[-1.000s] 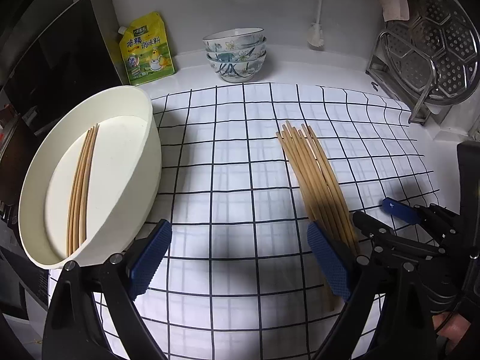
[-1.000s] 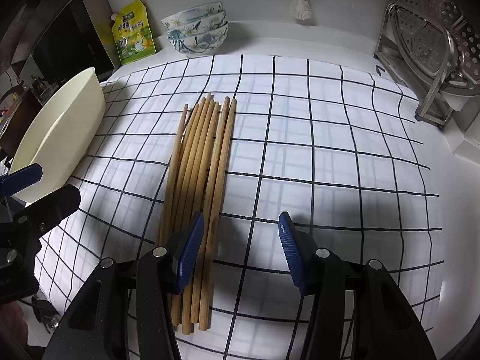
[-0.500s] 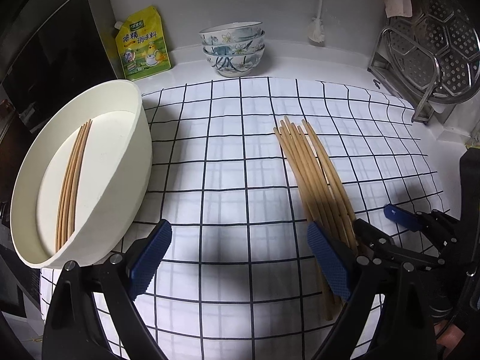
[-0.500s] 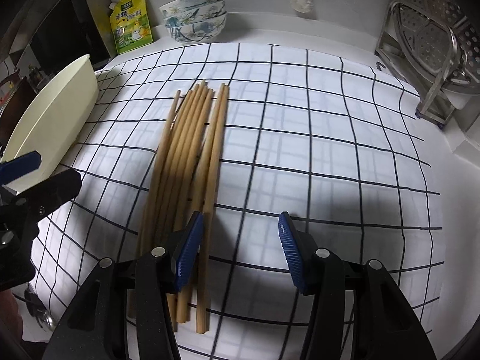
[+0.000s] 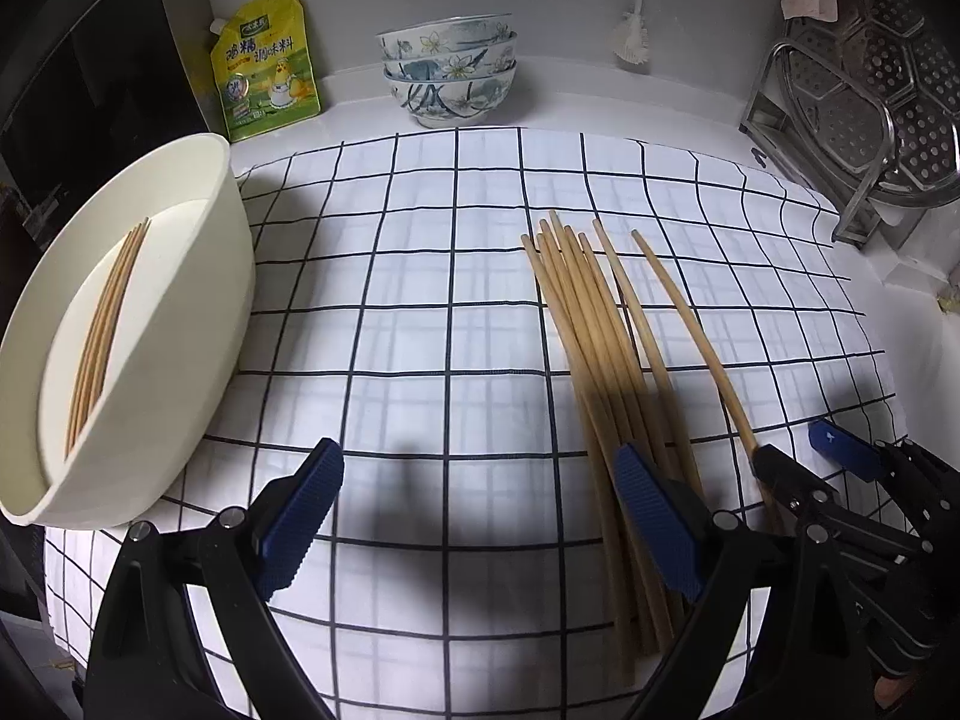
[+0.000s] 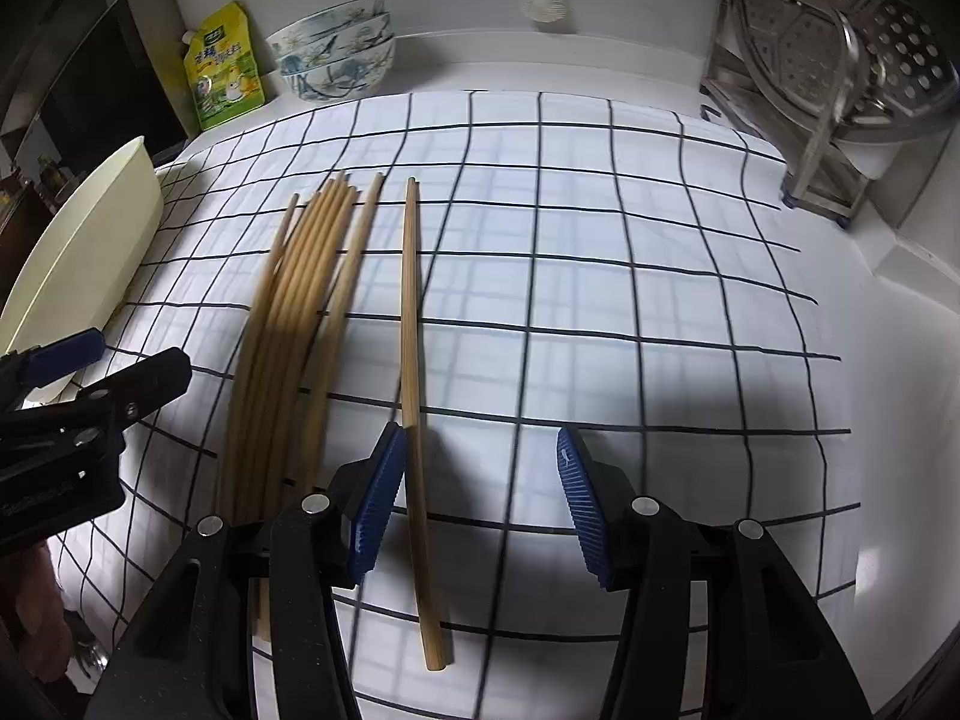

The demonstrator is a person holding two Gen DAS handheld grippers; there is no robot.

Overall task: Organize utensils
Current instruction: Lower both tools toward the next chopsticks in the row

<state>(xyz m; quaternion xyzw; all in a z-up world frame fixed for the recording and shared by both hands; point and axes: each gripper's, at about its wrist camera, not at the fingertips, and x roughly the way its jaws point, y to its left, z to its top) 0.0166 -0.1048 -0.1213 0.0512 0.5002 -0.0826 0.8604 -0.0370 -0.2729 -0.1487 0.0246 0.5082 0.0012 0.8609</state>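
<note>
Looking fwd from left wrist: left gripper (image 5: 480, 516) jaws wide open, holding nothing, over the checked cloth (image 5: 408, 312). White bowl (image 5: 198, 276) w/ a few chopsticks (image 5: 102, 336) sits at surface's left edge; loose bundle (image 5: 600, 348) lies mid-cloth.

Right wrist: right gripper (image 6: 474, 504) jaws open, one chopstick (image 6: 411, 324) lying between them, touching the left pad, apart from the bundle (image 6: 294, 312).

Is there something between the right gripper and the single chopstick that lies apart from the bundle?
Nothing visible. The single chopstick lies between the open fingers of the right gripper, close to its left pad, apart from the bundle.
</note>
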